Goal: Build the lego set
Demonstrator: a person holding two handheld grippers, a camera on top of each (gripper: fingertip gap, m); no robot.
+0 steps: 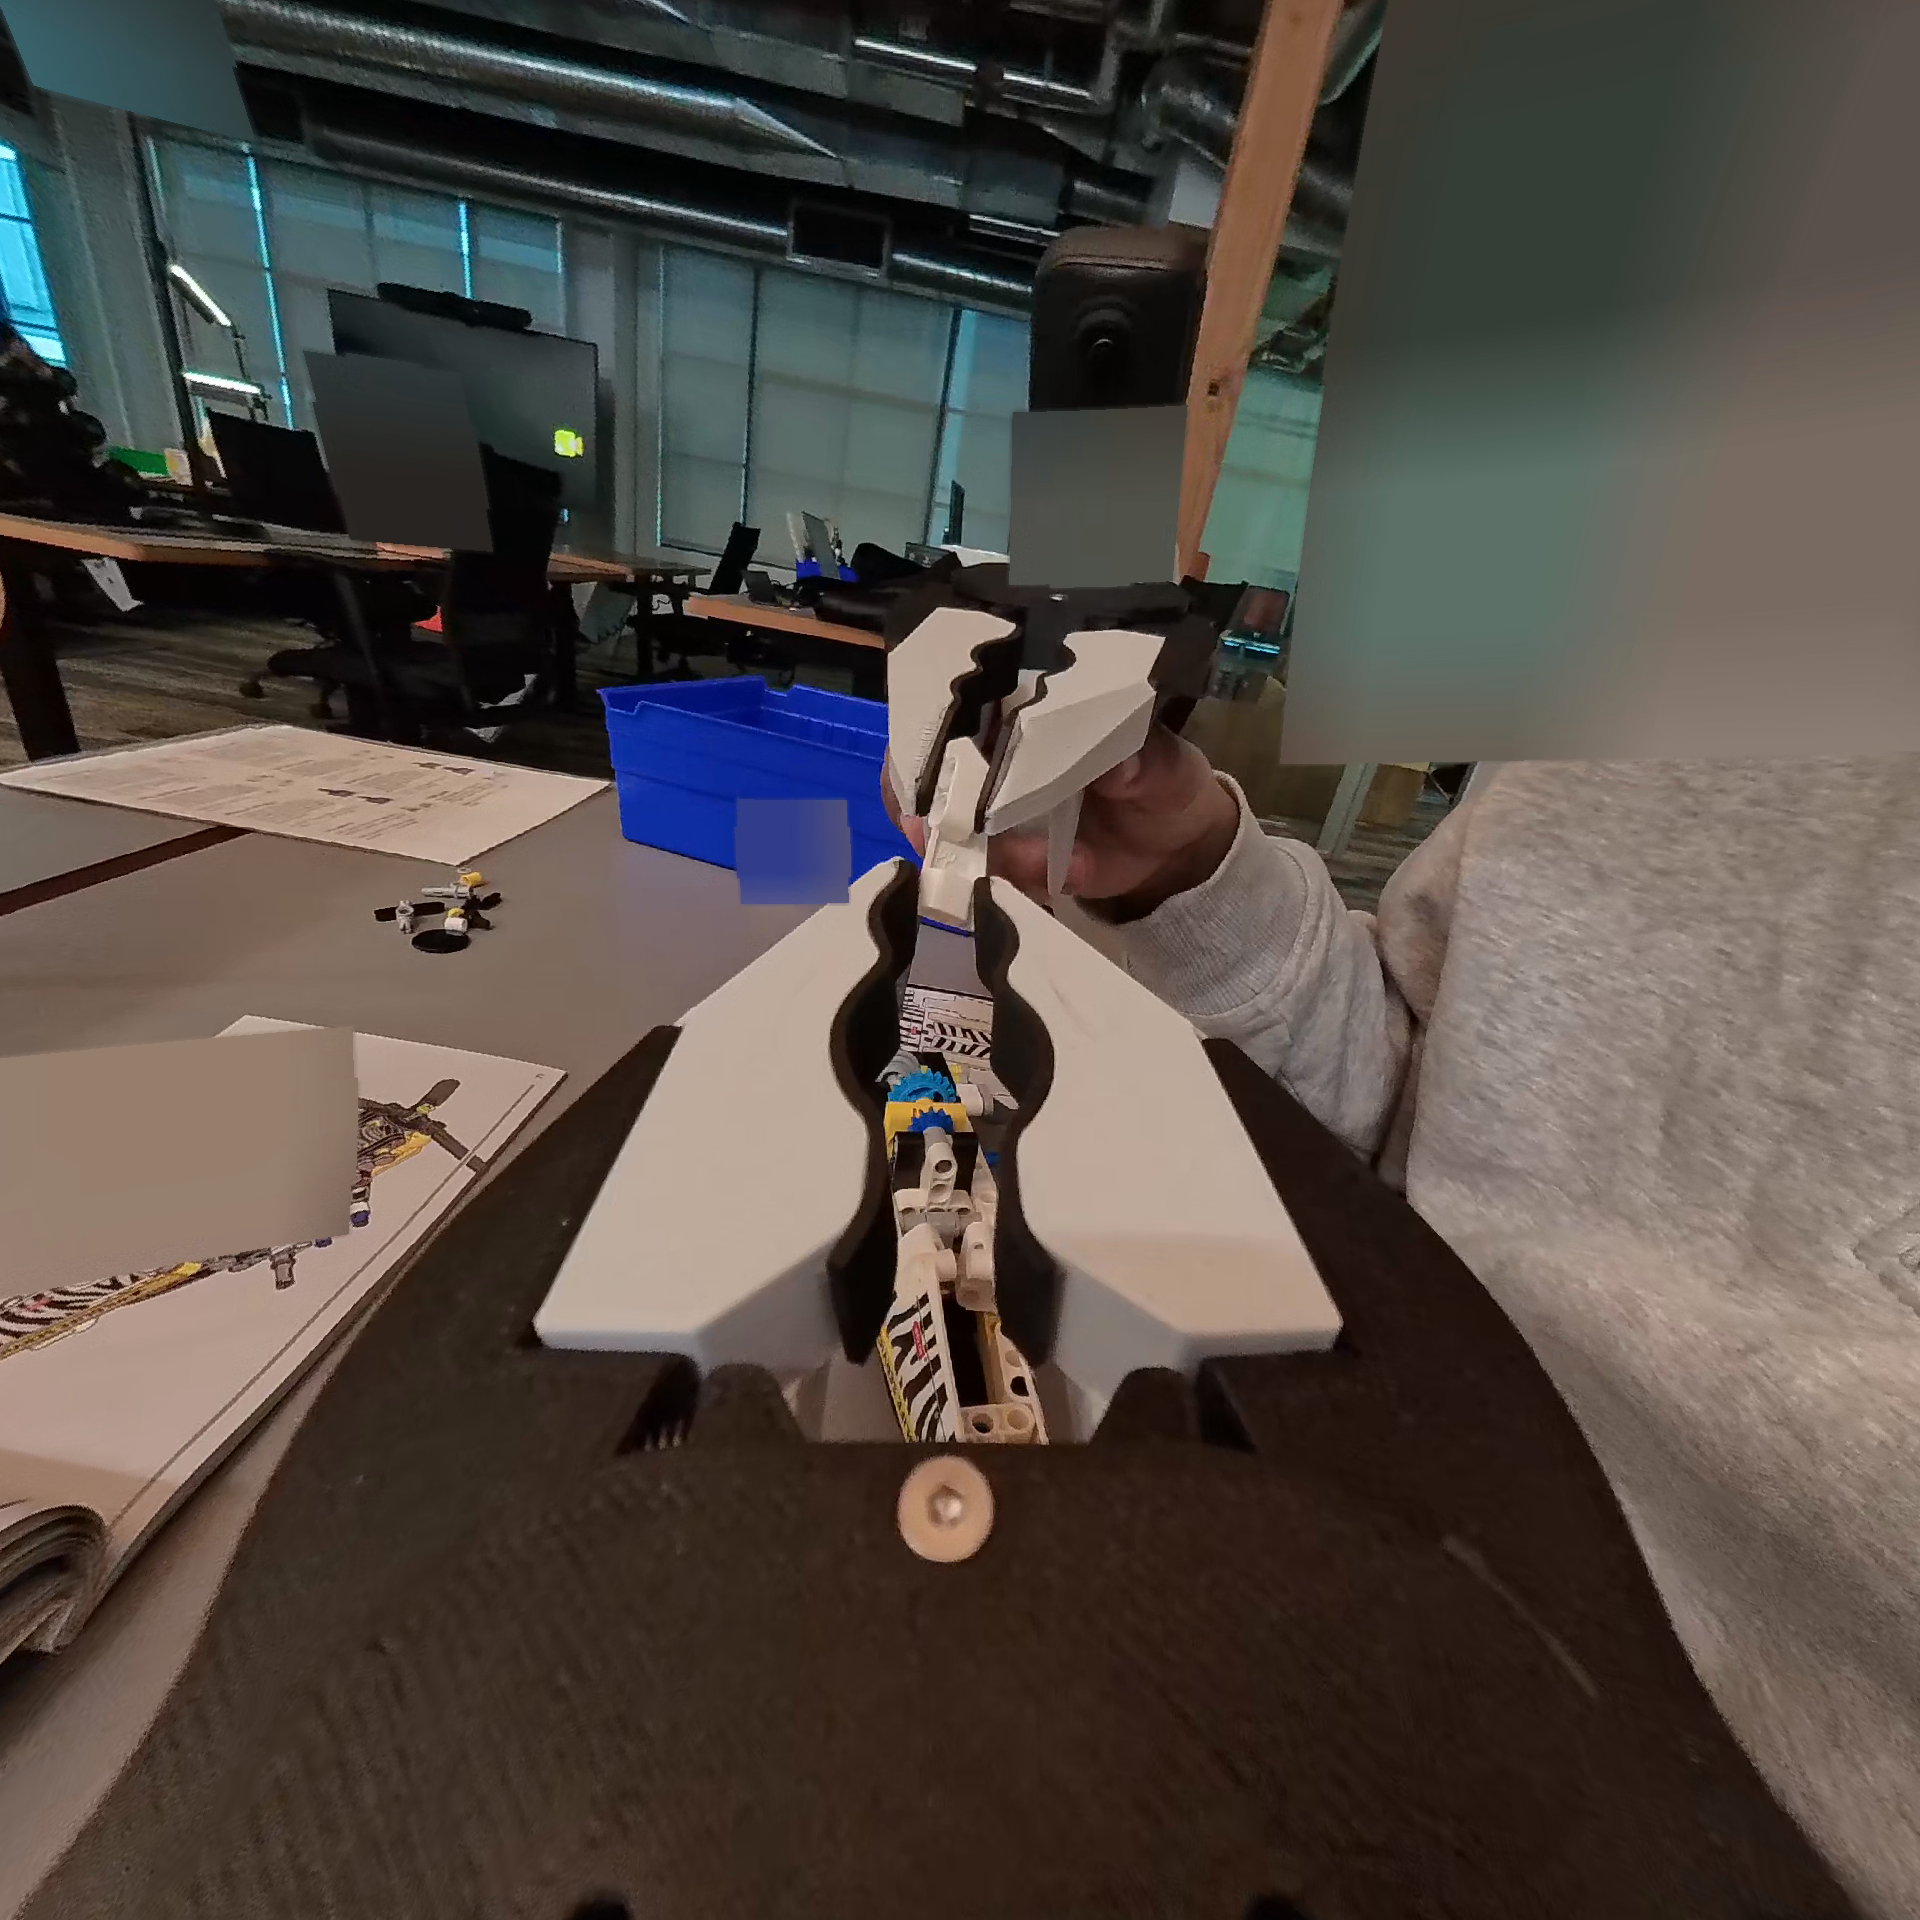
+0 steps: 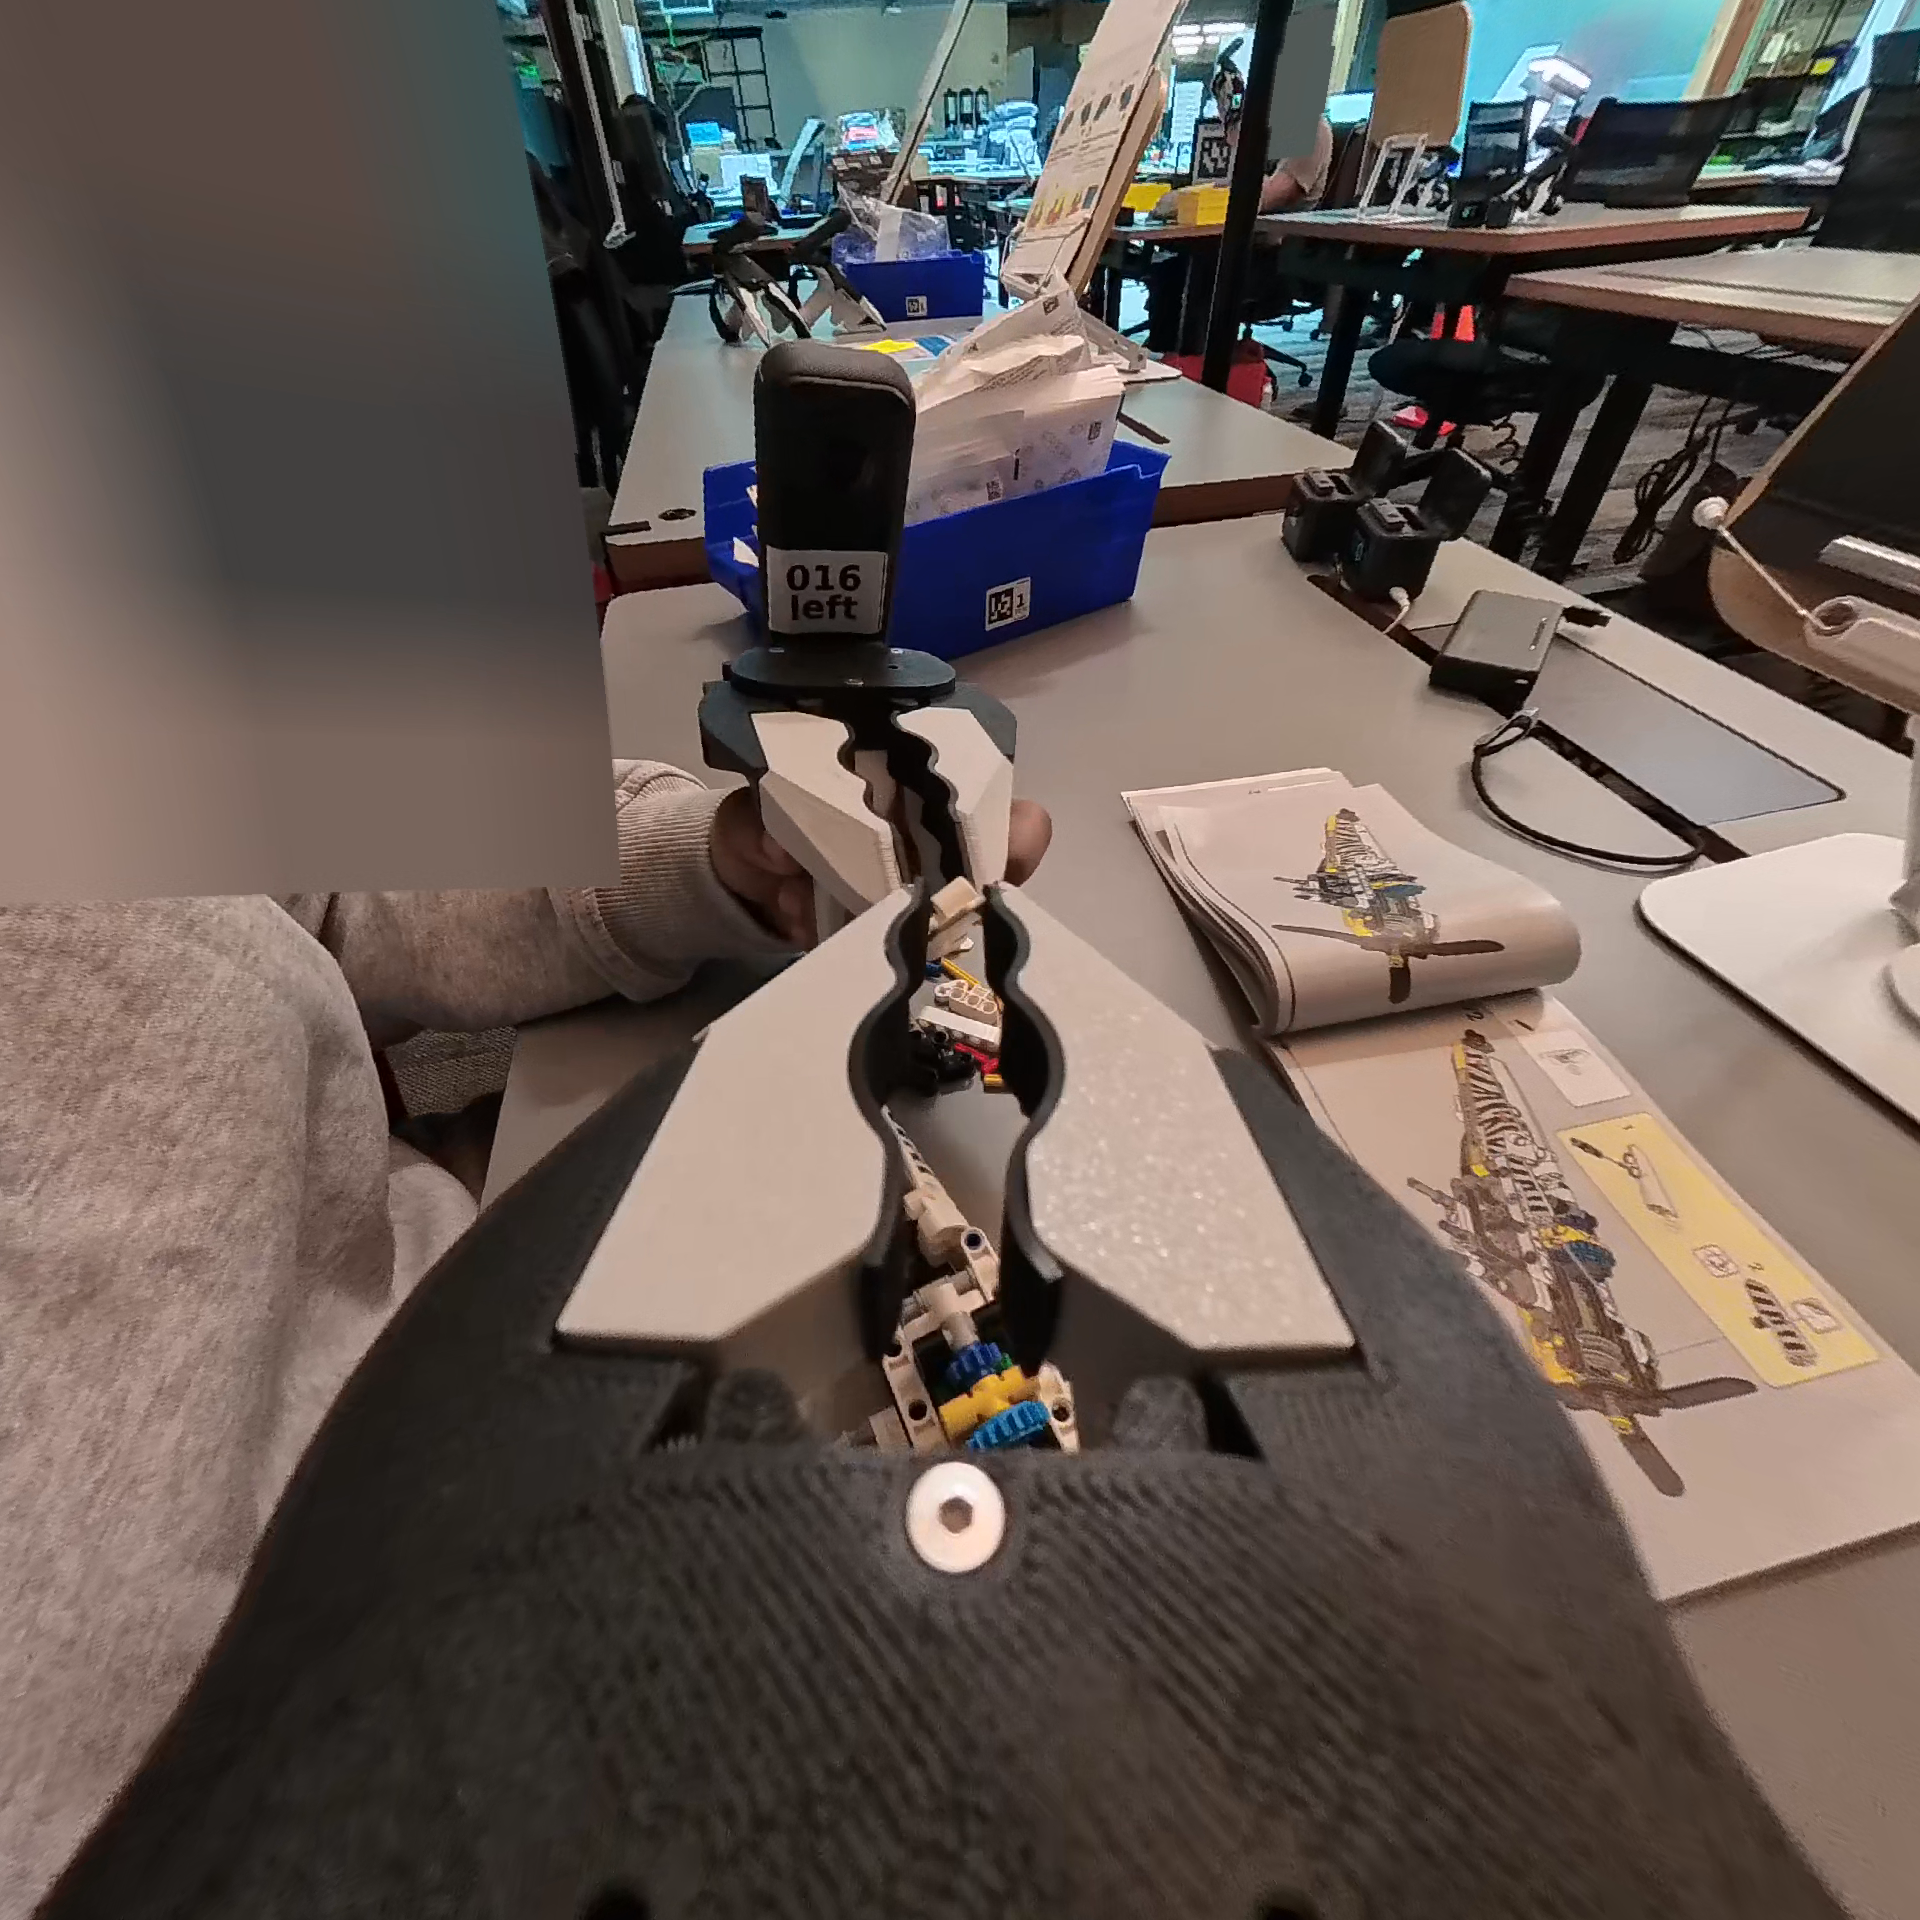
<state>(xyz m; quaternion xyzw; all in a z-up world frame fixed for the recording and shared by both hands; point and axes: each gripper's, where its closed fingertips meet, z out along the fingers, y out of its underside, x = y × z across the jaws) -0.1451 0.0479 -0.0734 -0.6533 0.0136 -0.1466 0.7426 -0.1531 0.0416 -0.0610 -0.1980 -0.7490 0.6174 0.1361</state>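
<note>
Black gripper bodies fill the lower part of both wrist views, white fingers pointing up the frame. Between the fingers of the left gripper [image 1: 940,904] sits the lego model [image 1: 940,1247], a long white, yellow and zebra-striped assembly with blue gears, and the jaws appear pressed against its sides. At centre frame in the left wrist view, the right gripper [image 1: 961,831] meets it tip to tip, clamped on a white lego piece [image 1: 951,847] that reaches the left gripper's fingertips. From the right wrist view, the same model [image 2: 956,1340] shows low between the right gripper's fingers, the left gripper [image 2: 940,883] facing it. An open instruction booklet [image 2: 1455,1039] lies on the grey table [image 2: 1247,707] at right, a blue bin [image 2: 1039,540] of bags above centre. Loose small parts [image 1: 442,909] rest at left in the left wrist view.
</note>
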